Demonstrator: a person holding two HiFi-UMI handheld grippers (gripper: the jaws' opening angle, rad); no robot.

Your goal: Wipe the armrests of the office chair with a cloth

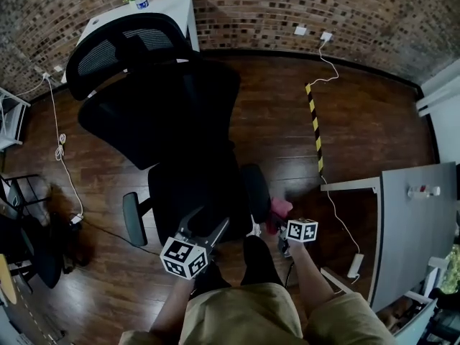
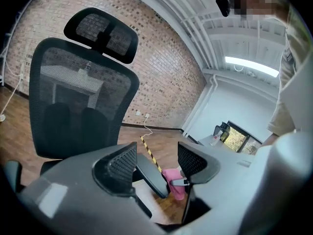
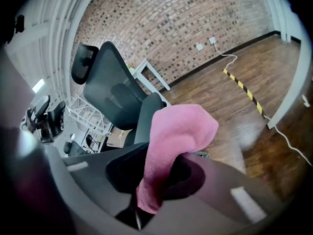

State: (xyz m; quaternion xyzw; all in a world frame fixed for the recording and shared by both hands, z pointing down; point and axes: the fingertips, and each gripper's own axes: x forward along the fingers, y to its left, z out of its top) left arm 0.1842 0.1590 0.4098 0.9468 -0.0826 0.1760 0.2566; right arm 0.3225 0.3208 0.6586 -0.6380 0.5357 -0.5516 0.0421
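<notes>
Right gripper (image 3: 161, 175) tilts down, clamped on the pink cloth (image 3: 178, 131), just beside one armrest (image 1: 256, 191) of the office chair (image 1: 169, 113). Left gripper (image 2: 156, 159) points almost level at the seat front, jaws wide apart.

No words, numbers or brand names can be read here. The 2 marker cubes (image 1: 185, 257) (image 1: 302, 230) show only black-and-white square patterns. The floor tape (image 1: 315, 124) shows only black and yellow stripes. The label of the bottle (image 1: 141, 3) at the white table's (image 1: 172, 9) far edge is too small.
</notes>
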